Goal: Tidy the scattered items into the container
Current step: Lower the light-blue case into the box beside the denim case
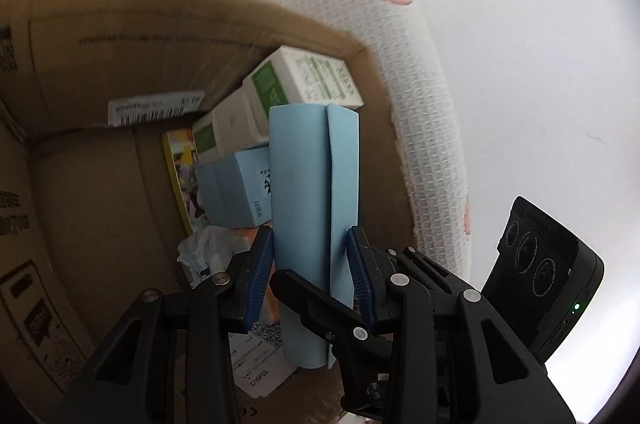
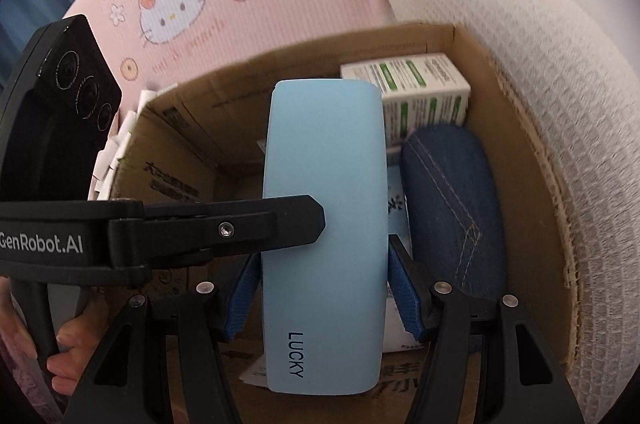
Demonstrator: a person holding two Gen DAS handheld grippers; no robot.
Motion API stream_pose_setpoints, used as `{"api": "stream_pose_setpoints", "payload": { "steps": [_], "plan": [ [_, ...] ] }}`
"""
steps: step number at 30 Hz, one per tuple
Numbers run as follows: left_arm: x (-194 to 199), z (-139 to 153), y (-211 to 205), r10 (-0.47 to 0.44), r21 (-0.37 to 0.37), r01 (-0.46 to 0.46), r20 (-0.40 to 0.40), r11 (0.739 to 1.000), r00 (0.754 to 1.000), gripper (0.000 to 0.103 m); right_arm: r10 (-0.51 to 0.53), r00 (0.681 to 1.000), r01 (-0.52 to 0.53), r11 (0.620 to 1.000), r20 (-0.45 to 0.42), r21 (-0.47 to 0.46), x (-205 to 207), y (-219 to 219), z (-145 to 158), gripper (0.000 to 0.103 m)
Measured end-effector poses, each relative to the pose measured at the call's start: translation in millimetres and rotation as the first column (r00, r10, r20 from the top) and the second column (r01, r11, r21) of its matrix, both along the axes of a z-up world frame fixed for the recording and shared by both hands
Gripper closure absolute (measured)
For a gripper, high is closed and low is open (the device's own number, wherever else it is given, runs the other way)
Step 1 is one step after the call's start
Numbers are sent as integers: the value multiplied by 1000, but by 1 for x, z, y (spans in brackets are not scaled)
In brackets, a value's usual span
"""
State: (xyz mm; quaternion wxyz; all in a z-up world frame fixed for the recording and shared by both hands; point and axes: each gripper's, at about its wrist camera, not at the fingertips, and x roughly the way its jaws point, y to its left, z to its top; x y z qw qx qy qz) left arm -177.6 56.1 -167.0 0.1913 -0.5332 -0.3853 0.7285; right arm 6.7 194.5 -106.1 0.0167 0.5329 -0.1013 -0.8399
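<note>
A light blue glasses case (image 2: 324,224) marked LUCKY hangs over the open cardboard box (image 2: 520,184), lengthwise toward its far wall. My right gripper (image 2: 324,272) is shut on it across its width, a blue pad on each long side. My left gripper (image 1: 310,256) is shut on the same case (image 1: 308,184) across its thin edges. In the right wrist view, one left finger (image 2: 280,220) lies on the case's face. The right gripper's body (image 1: 548,276) shows at the right of the left wrist view.
In the box (image 1: 100,184) lie green-and-white cartons (image 1: 304,80), a pale blue carton (image 1: 232,192), a yellow-edged booklet (image 1: 180,176), crumpled tissue (image 1: 208,252) and a denim case (image 2: 452,208). A person's white waffle sleeve (image 2: 560,104) curves round the box's right side; a pink garment (image 2: 172,4) is behind.
</note>
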Motion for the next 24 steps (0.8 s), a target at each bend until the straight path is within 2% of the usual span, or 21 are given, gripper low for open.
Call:
{"api": "stream_pose_setpoints", "payload": {
  "steps": [5, 10, 15, 24],
  "plan": [
    [-6, -15, 7, -2, 24, 1, 42, 1000, 999, 63, -18, 999, 18, 1000, 51, 5, -2, 9, -11, 45],
    [-7, -23, 12, -1, 7, 1, 57, 1000, 998, 61, -30, 997, 29, 1000, 74, 10, 0, 14, -21, 45],
    [-6, -32, 9, 40, -31, -37, 100, 999, 994, 59, -10, 995, 4, 998, 104, 60, -4, 6, -27, 45],
    [-1, -37, 8, 37, -53, -30, 130, 998, 991, 60, 2, 993, -21, 987, 120, 162, -2, -6, -31, 45]
  ]
}}
